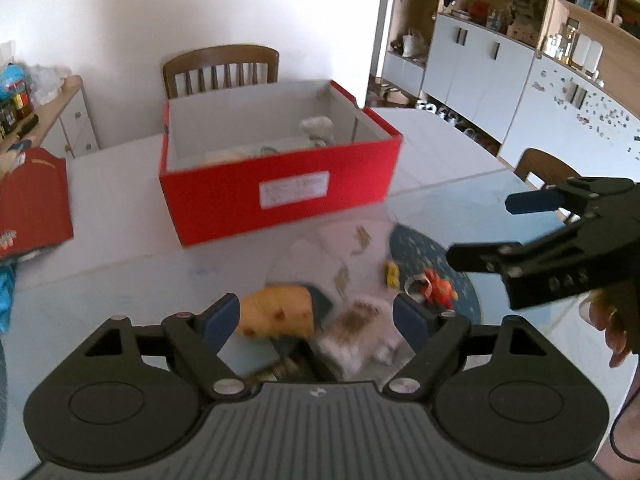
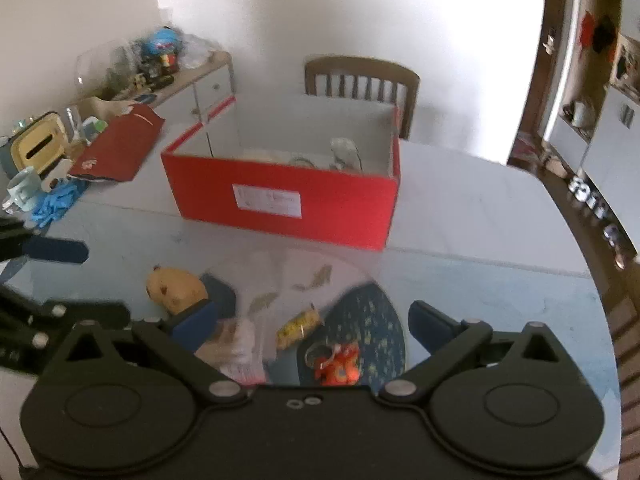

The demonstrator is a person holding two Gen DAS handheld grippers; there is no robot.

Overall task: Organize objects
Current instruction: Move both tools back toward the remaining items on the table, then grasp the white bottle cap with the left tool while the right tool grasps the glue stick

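A red open box point(image 1: 280, 196) point(image 2: 288, 204) stands on the table with a few items inside. In front of it lie a yellow plush toy point(image 1: 278, 316) point(image 2: 176, 286), a white furry toy point(image 1: 360, 332) point(image 2: 240, 350), a small yellow toy point(image 1: 391, 274) point(image 2: 298, 326) and an orange toy point(image 1: 438, 286) point(image 2: 338, 364) on a round blue mat point(image 1: 432, 256) point(image 2: 372, 320). My left gripper point(image 1: 318, 320) is open above the yellow plush and the furry toy. My right gripper point(image 2: 312, 326) is open above the small yellow and orange toys; it also shows in the left wrist view point(image 1: 480, 228).
A red lid point(image 1: 34, 204) point(image 2: 120, 144) lies at the table's left, beside blue gloves point(image 2: 54, 200), a mug point(image 2: 22, 190) and a tissue box point(image 2: 36, 142). Wooden chairs point(image 1: 220, 68) point(image 1: 540, 168) stand behind and to the right. Cabinets point(image 1: 500, 64) fill the right.
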